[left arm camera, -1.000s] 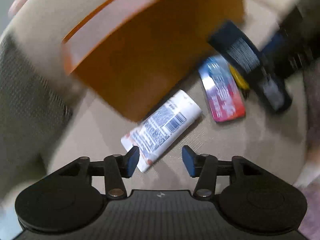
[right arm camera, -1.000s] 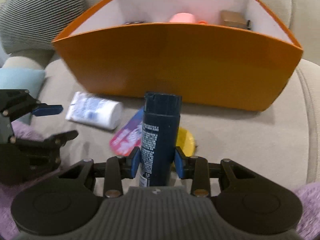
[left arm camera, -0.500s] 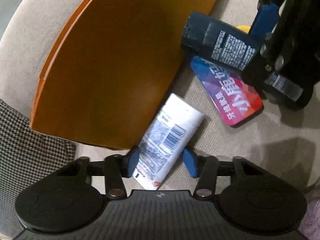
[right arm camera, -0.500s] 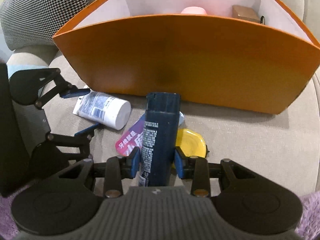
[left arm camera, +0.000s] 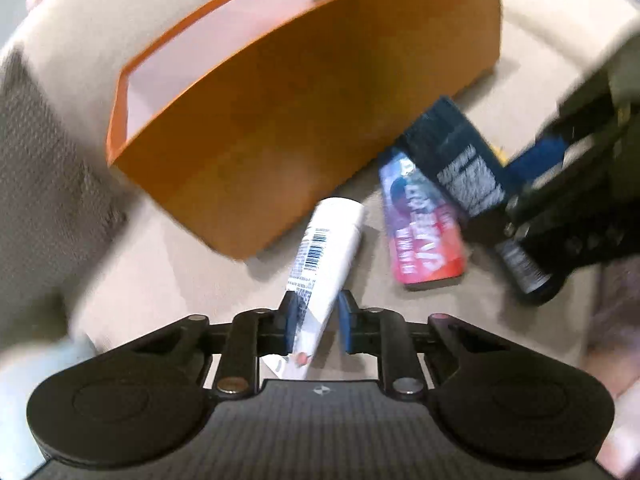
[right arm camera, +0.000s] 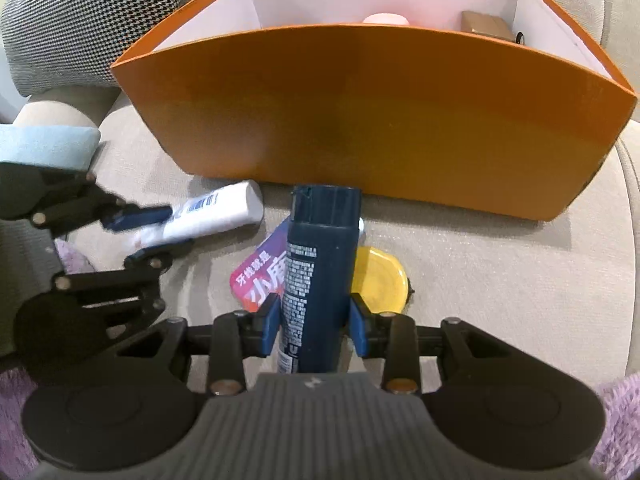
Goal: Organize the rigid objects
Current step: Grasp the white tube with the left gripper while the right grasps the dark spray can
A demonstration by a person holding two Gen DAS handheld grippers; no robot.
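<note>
Houndstooth cushion (right arm camera: 88, 20) on beige sofa (right arm camera: 500, 280); purple fabric (right arm camera: 618, 412) nearby.

Box (right arm camera: 372, 120) sits on sofa cushion (right arm camera: 500, 280), w/ tube (right arm camera: 216, 216), packet (right arm camera: 260, 276), can (right arm camera: 320, 272) & lid (right arm camera: 378, 280) in front. Tube leftmost, in left claw (left arm camera: 316, 320); packet under can; lid right of can. Can in right claw (right arm camera: 314, 326).

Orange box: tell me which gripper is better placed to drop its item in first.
Right. The right gripper squarely faces the orange box, its fingers clamping the dark blue bottle, which points at the box. The left gripper pinches the white tube near its tail, off the box's corner.
</note>
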